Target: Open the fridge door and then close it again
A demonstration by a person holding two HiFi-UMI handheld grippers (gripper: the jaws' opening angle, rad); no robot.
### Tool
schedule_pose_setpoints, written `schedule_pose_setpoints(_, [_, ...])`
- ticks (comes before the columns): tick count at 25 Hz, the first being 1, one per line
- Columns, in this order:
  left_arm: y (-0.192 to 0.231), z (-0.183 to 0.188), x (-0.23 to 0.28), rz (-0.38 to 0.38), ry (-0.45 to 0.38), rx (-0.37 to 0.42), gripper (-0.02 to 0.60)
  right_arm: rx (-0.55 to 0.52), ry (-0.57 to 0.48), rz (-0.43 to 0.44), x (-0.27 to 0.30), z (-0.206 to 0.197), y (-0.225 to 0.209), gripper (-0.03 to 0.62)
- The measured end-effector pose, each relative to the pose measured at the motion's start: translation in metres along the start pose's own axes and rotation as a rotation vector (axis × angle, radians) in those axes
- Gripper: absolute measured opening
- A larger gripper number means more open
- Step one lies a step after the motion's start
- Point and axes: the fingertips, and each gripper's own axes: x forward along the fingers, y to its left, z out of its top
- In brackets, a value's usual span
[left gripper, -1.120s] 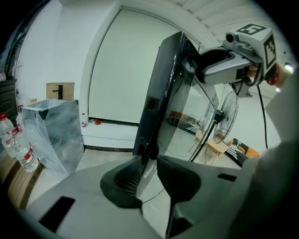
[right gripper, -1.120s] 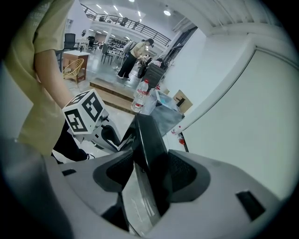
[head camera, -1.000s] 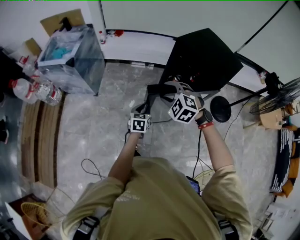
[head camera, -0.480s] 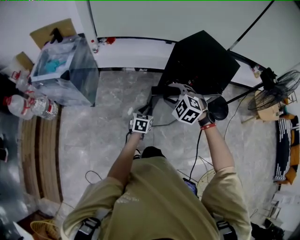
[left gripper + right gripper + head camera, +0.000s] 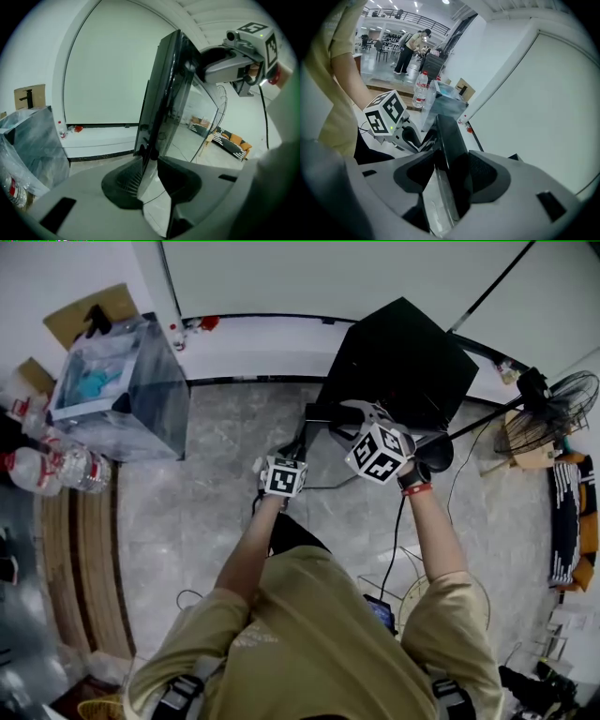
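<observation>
Fridge door (image 5: 164,93) is caught by its edge between the pads of both your tools. Your left tool (image 5: 149,164) is clamped on the thin rim of the glossy black panel. Your right tool (image 5: 452,171) is clamped on the same door close beside it, with its pads set wider round a thicker part. Seen from above, the black fridge (image 5: 403,357) stands on the grey marble floor (image 5: 206,512) against the white wall, ahead and slightly to your right. A clear plastic-covered bin (image 5: 122,381) and water bottles (image 5: 56,465) stand well apart on your left, and a fan (image 5: 548,413) is on your right.
</observation>
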Motion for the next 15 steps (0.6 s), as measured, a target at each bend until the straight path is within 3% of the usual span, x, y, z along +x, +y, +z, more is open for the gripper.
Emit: schedule_pose_setpoints(15, [0.024,0.05,0.049,-0.141,0.041,0.115,0.107,0.121,0.044,-0.102,0.033,-0.01,-0.056,0.241])
